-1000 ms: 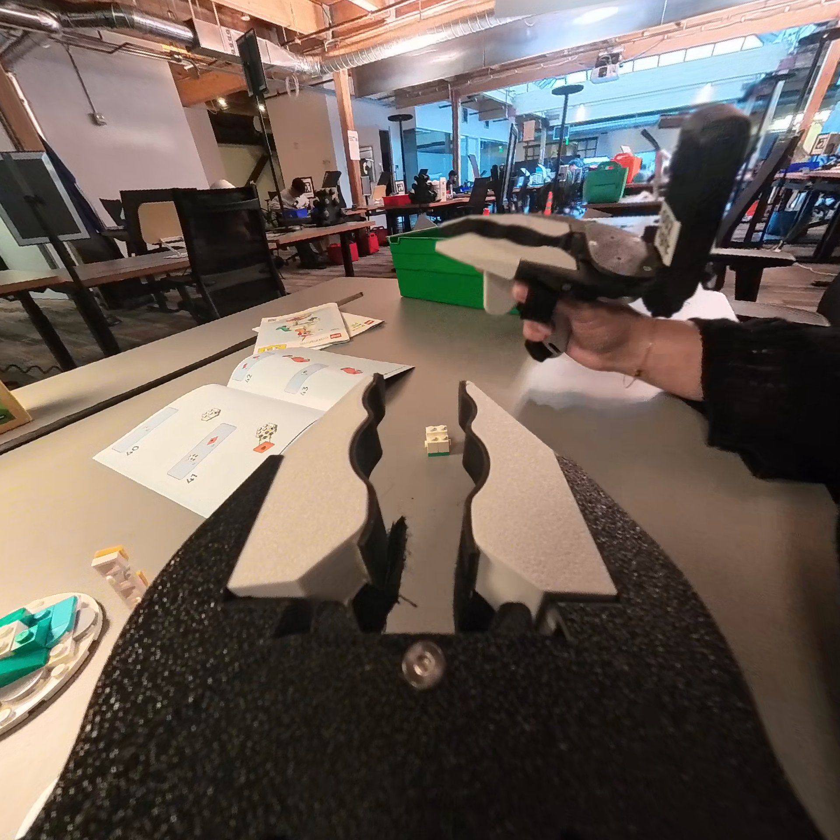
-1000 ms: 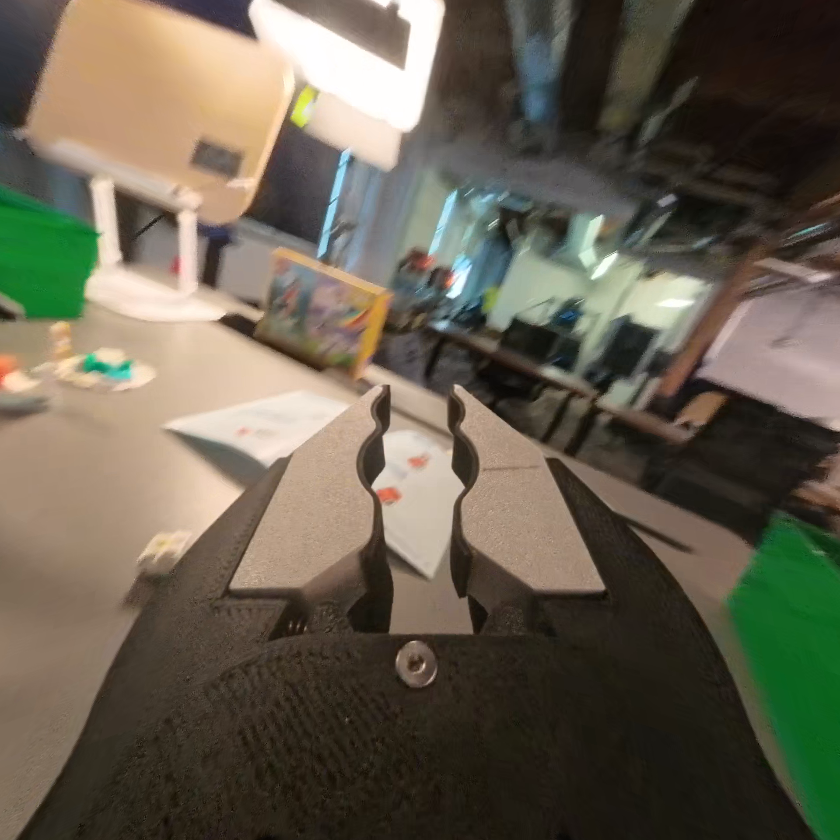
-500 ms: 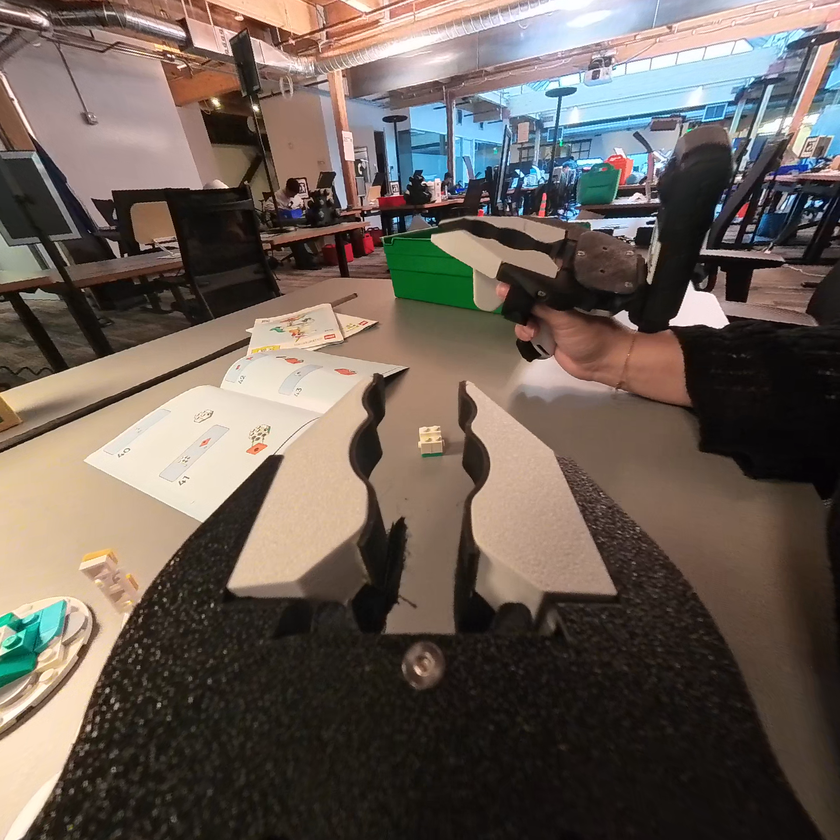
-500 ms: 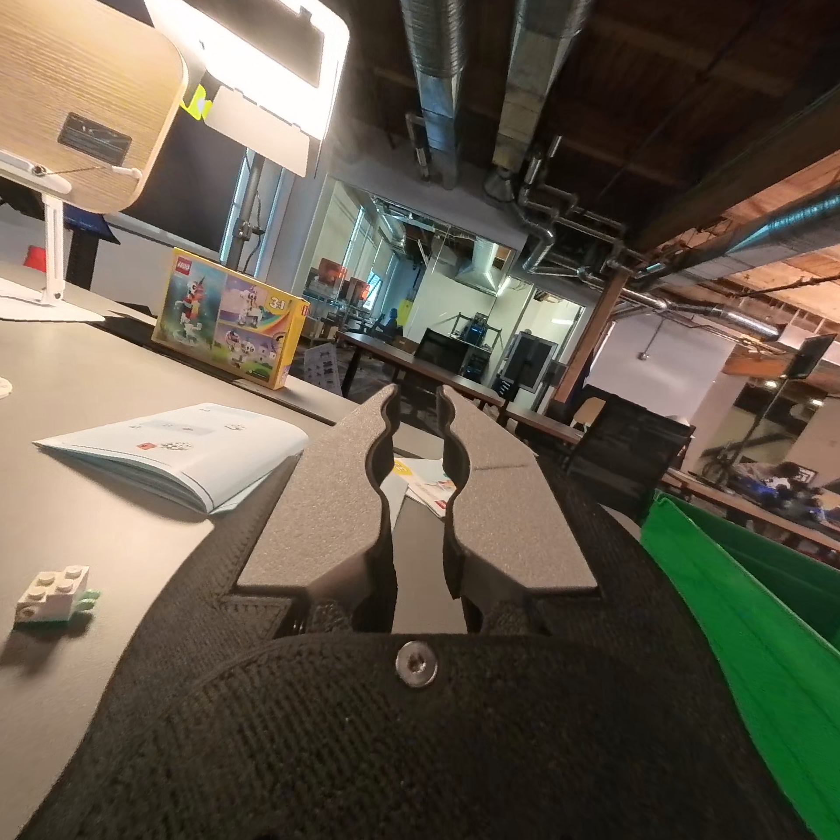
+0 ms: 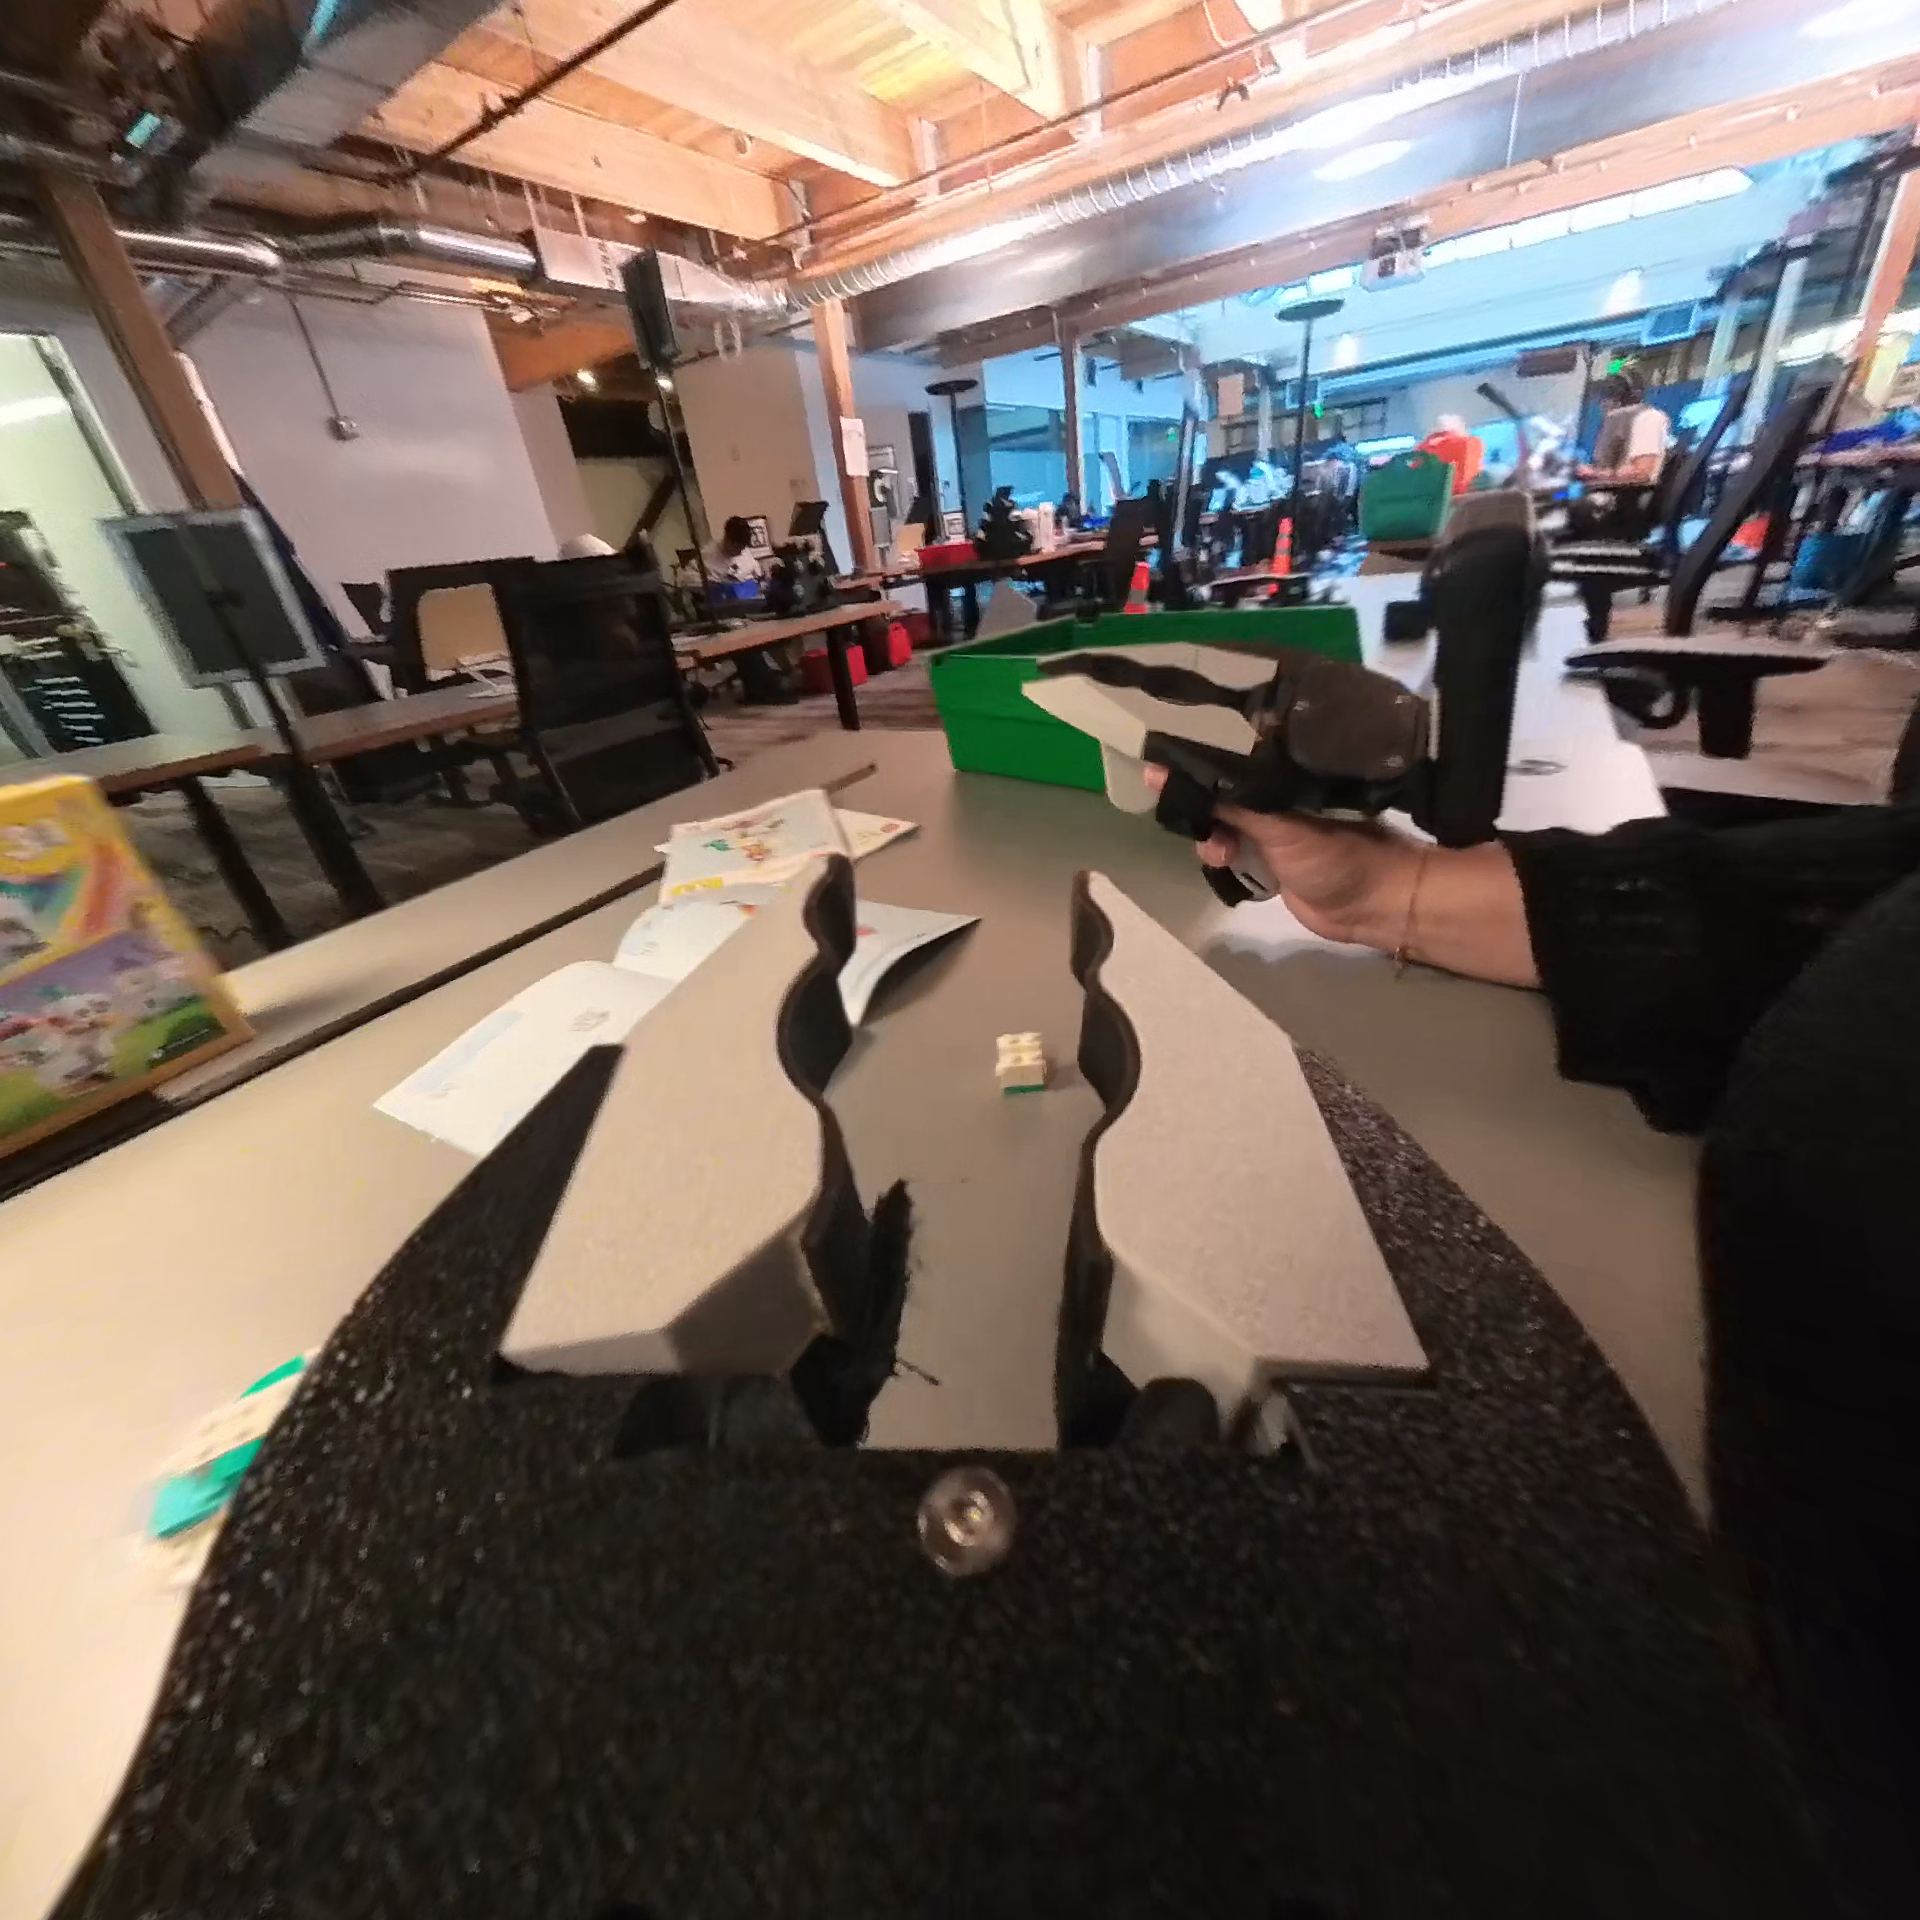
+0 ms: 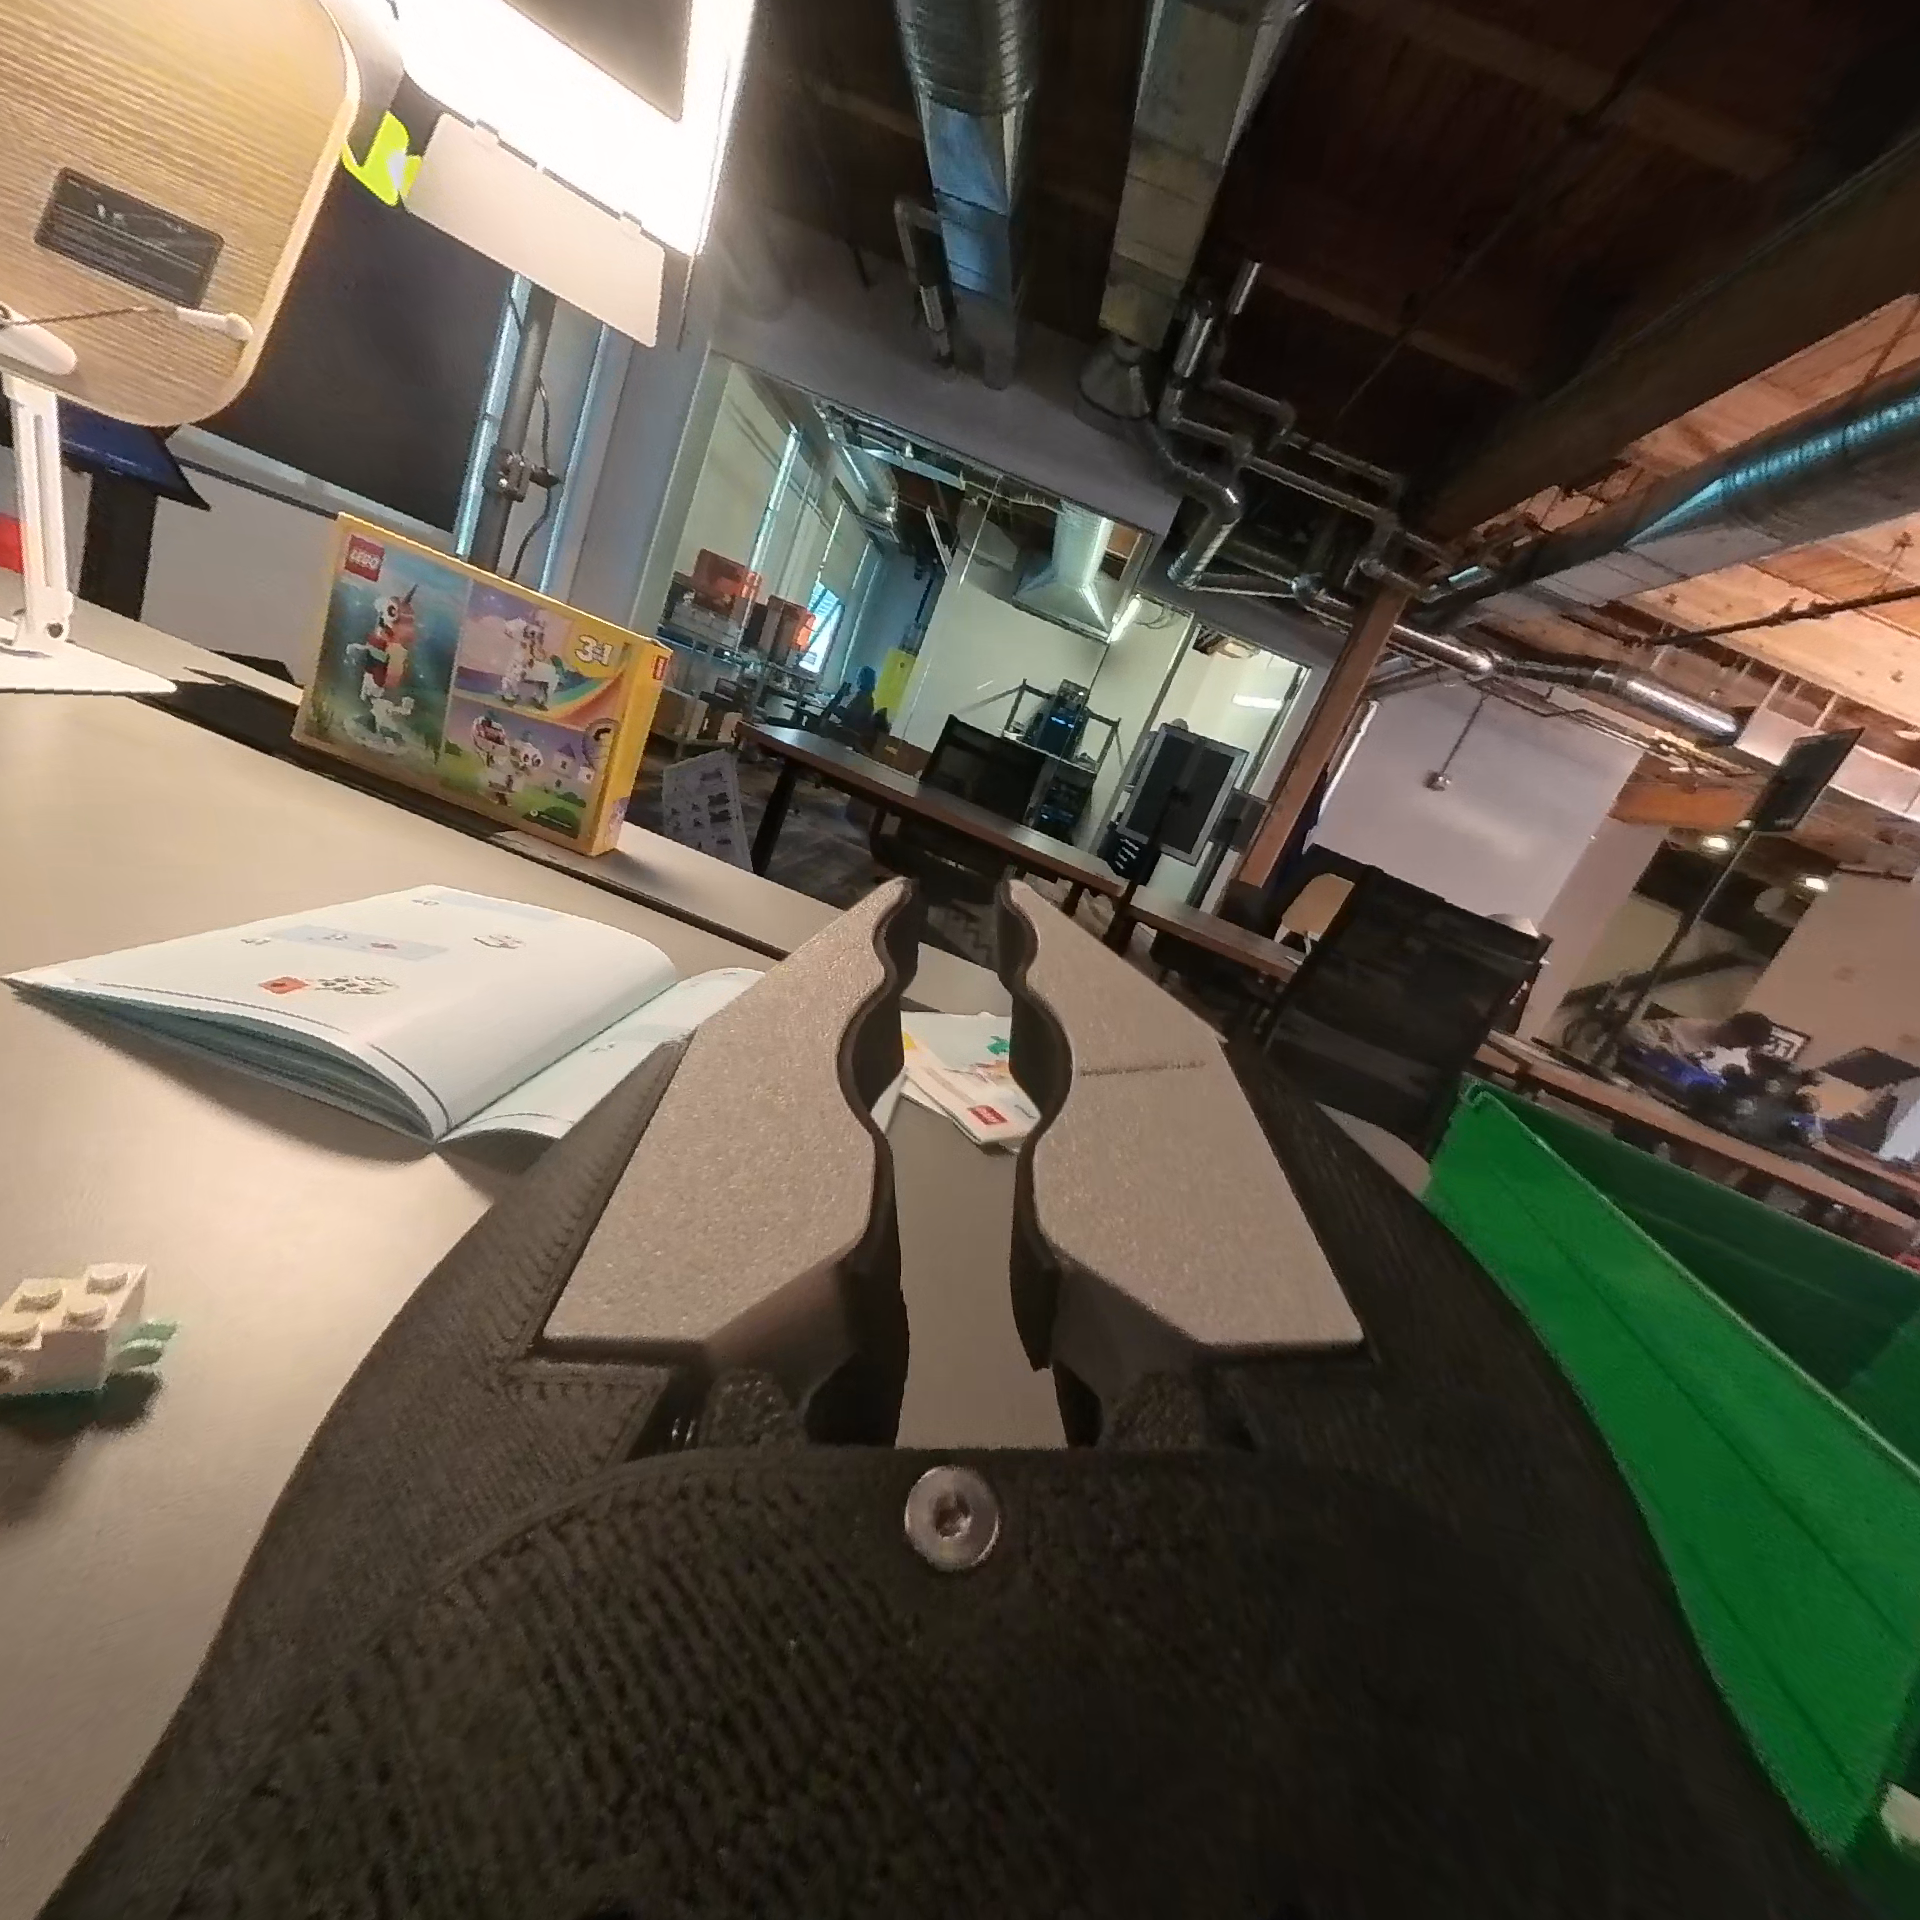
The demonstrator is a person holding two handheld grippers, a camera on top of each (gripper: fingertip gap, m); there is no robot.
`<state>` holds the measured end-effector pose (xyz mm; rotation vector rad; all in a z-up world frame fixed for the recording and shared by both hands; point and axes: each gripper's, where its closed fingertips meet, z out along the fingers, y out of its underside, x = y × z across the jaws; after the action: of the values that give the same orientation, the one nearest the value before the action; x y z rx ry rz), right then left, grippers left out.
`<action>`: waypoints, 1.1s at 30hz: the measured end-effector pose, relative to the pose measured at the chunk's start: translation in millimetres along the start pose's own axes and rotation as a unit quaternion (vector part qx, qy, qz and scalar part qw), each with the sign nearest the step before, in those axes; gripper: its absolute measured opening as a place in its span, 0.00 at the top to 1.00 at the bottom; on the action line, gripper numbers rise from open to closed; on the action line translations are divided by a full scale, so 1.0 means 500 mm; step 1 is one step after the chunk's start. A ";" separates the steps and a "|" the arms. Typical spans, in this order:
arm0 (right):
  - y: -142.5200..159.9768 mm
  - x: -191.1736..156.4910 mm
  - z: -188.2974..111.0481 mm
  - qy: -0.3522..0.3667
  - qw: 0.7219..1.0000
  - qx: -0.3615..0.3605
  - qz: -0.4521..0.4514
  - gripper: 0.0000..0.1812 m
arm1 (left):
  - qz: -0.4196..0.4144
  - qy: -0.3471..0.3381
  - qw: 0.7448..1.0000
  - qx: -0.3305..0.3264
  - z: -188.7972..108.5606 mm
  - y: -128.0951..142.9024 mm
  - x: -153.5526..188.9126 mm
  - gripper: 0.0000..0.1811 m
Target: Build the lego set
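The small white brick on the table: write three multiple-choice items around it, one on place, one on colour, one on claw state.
1. Where is the small white brick?
A. in the green bin
B. on the grey table, ahead of the left claw
C. on the booklet

2. What colour is the piece under it?
A. green
B. red
C. black

3. How is the left claw?
A. shut on the brick
B. open, empty
C. shut on paper

Answers: B, it sits on bare table seen between the fingers; A, a green edge shows below the white; B, a wide gap, nothing held.
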<state>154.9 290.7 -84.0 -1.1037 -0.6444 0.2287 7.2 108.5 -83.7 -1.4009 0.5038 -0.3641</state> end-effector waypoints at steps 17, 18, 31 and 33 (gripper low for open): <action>0.038 0.022 0.013 0.031 0.999 -0.038 -0.016 0.94 | 0.117 -0.457 0.879 -0.065 -0.548 -0.171 -0.373 0.79; 0.040 0.022 0.014 0.033 0.998 -0.040 -0.020 0.94 | 0.097 -0.465 0.877 -0.074 -0.568 -0.160 -0.389 0.78; 0.058 0.048 0.019 0.076 0.994 -0.066 -0.029 0.94 | 0.017 -0.210 0.937 -0.280 -0.483 0.008 -0.392 0.91; 0.059 0.048 0.020 0.077 0.994 -0.069 -0.036 0.94 | 0.065 -0.180 0.930 -0.314 -0.473 0.021 -0.389 0.94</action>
<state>172.3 322.9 -98.4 -1.2155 -0.5660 0.0364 -284.1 14.0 -92.8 -1.9893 0.4196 0.1898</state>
